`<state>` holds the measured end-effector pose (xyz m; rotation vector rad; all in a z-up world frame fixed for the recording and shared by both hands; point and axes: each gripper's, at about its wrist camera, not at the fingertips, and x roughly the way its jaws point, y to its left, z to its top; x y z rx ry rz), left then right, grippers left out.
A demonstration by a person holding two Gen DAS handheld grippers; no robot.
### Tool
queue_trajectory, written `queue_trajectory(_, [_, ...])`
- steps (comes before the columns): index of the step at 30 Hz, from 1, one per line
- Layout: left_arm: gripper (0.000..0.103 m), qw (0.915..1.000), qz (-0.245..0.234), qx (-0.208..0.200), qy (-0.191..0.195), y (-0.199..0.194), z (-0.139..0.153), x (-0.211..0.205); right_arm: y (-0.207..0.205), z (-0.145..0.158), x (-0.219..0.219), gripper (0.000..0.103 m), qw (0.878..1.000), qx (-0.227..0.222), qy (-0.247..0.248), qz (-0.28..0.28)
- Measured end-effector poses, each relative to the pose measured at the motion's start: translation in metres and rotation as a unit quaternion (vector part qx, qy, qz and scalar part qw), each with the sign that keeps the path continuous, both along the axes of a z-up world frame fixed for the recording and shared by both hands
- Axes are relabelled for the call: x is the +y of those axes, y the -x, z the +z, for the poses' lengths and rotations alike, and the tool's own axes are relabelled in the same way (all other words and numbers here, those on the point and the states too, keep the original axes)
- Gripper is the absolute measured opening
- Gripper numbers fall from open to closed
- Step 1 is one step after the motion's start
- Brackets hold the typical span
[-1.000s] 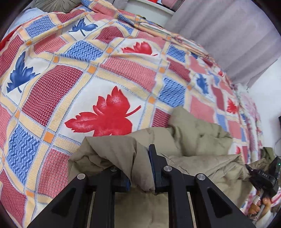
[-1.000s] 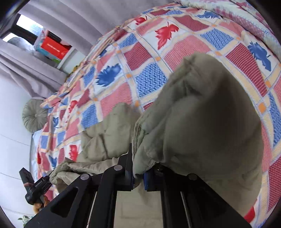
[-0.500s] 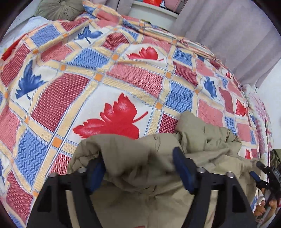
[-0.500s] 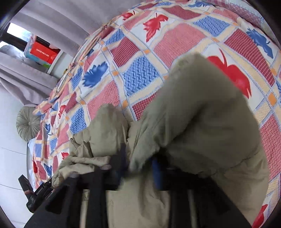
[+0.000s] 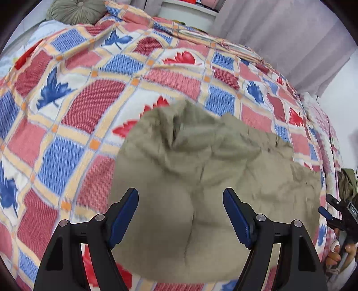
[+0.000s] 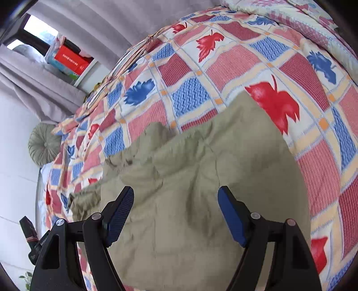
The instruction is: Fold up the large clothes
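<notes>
Leaf-patterned patchwork bedspread, round green cushion, grey curtains, red box.

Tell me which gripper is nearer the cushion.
Left. The left gripper is open over the garment end toward the cushion; the right gripper, also open, over the farther end.

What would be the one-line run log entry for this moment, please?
left tongs: open, over garment | right tongs: open, over garment | khaki garment: bunched on bedspread, not held

We see a matt, soft, crumpled cloth garment on a woven, textured bedspread. The left gripper looks like matt black plastic with ribbed blue pads.
</notes>
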<state>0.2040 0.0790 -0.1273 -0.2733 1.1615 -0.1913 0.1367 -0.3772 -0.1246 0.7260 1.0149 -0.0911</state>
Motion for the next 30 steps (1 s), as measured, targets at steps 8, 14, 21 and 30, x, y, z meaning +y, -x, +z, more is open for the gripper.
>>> queue_trajectory(8, [0.079, 0.9968, -0.006, 0.051, 0.061, 0.074, -0.034, 0.01, 0.074, -0.018, 0.007, 0.08, 0.998, 0.017, -0.061, -0.015])
queue_trajectory(14, [0.079, 0.9826, 0.042, 0.086, 0.159, 0.098, -0.075, 0.023, 0.127, -0.051, 0.007, 0.08, 0.995, 0.046, -0.082, -0.03])
queue_trajectory(21, [0.079, 0.9751, 0.044, 0.099, 0.193, 0.09, -0.11, 0.007, 0.132, -0.104, -0.003, 0.08, 0.982, 0.046, -0.162, -0.086])
queue_trajectory(30, [0.079, 0.9709, 0.077, 0.085, 0.21, 0.045, -0.126, -0.004, 0.083, -0.128, 0.006, 0.08, 0.974, 0.014, -0.206, -0.09])
